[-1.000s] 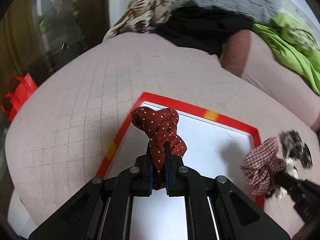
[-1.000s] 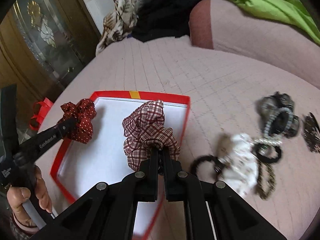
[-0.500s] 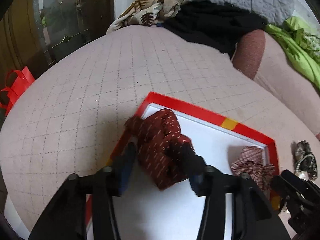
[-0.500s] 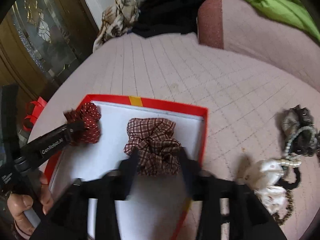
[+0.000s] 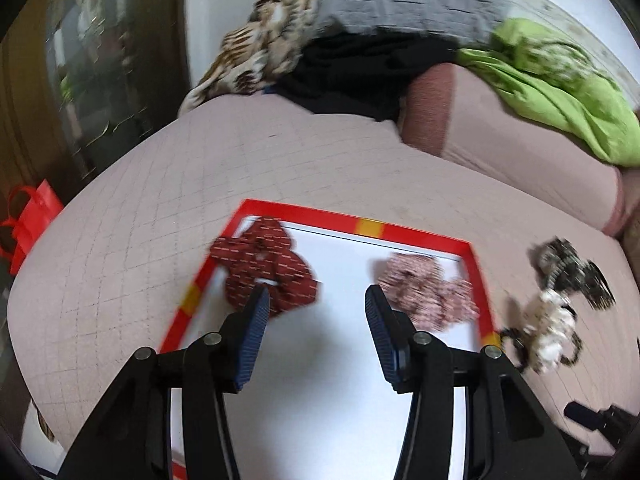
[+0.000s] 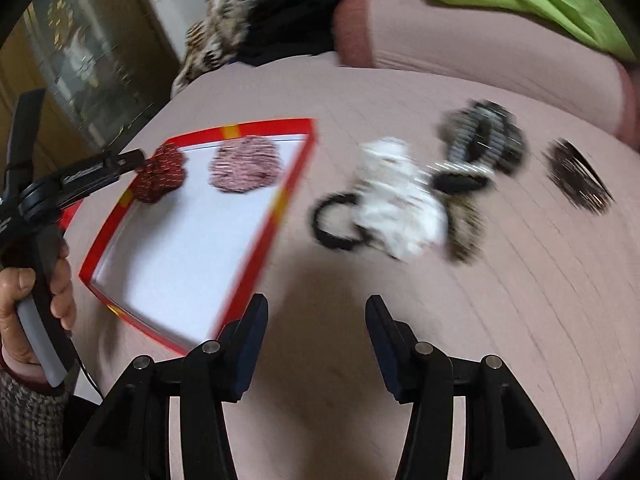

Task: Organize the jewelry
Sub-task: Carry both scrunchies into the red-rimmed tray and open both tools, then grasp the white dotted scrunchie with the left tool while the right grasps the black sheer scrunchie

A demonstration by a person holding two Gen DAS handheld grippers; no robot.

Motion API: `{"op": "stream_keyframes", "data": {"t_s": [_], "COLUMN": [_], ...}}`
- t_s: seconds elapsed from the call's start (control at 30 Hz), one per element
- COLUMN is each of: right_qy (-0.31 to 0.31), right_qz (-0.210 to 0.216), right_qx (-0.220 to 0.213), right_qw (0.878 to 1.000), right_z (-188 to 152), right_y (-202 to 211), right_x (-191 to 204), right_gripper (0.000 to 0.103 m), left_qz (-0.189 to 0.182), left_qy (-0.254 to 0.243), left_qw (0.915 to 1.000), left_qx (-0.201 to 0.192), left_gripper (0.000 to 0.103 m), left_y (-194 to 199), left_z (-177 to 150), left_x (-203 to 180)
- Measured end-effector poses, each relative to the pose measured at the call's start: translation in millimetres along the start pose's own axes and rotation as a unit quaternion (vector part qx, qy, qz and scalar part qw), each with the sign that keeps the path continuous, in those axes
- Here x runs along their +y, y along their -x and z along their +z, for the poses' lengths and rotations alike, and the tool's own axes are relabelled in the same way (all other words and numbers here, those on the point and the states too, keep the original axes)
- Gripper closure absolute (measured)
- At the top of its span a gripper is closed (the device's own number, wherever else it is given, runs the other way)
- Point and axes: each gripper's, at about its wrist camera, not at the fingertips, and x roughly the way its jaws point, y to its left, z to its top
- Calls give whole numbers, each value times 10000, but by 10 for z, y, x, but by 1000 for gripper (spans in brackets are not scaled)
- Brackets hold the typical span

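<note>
A: Where are the scrunchies lying at this moment?

B: The dark red dotted scrunchie (image 5: 264, 268) and the checked scrunchie (image 5: 424, 292) are both lying inside the red box (image 5: 352, 224), at its far end, the dotted one partly over the left rim. The box is sitting on a pink quilted bed (image 6: 520, 280), not on a table.

A: And the claws, are they holding something?

B: No. The left claw (image 5: 316, 312) is standing about half open over the white floor of the box, with nothing between the jaws. The right claw (image 6: 316, 320) is also half open and holding nothing.

A: Which hand is nearer to the rest of the things?

B: The right one, I think. The heap is lying ahead of the right claw and a little to its right: a white scrunchie (image 6: 400, 200), a black hair tie (image 6: 336, 220) touching it, a grey scrunchie (image 6: 480, 140) behind, and a dark clip (image 6: 580, 176) apart on the far right. The picture is blurring, so small details are not clear.

A: So what is deciding the next move?

B: The white scrunchie is lying almost straight ahead of the right claw, outside the box
</note>
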Motion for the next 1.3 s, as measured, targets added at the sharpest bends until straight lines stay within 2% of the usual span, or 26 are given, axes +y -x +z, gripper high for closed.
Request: {"op": "stream_keyframes", "data": {"t_s": [0.17,0.23,0.33,0.57,0.77,0.87,0.93,1.07,1.3], "right_qy": [-287,-425,-611,-928,-1215,-1209,-1214,-1382,-1524], "right_qz": [-276,-367,-442,-762,-1101,-946,-663,-202,191], "right_qx": [-118,-163,-246,-686,-925,-933,-908,-846,-504], "right_qw": [9991,9983,9968,9904,9821,9837,9862,9866,9869], "right_z": [-117,-146,-174,-8,250,433,584,917,1464], "right_y": [234,309,409,596,684,642,555,297,-312], "right_x": [-424,-596,-841,-1387,-1936,-2021,-2002,-1959,-1847], "right_gripper": [48,48,48,48,45,45,45,45,45], "left_qz": [-476,-781,-1033,-1256,-1241,-1250,-1272,-1299,-1425], "left_qy": [-234,-308,-504,-798,-832,-779,-789,-817,-709], "left_qw": [9985,9962,9927,9873,9843,9830,9819,9806,9778], "left_qx": [108,237,360,551,935,1099,1161,1217,1360], "left_gripper": [55,55,55,55,55,55,55,55,55], "left_y": [175,224,264,196,-167,-372,-486,-629,-866], "left_z": [-114,-153,-218,-254,-256,-245,-227,-209,-181], "left_x": [-400,-599,-906,-1523,-1848,-1928,-1994,-2081,-2145]}}
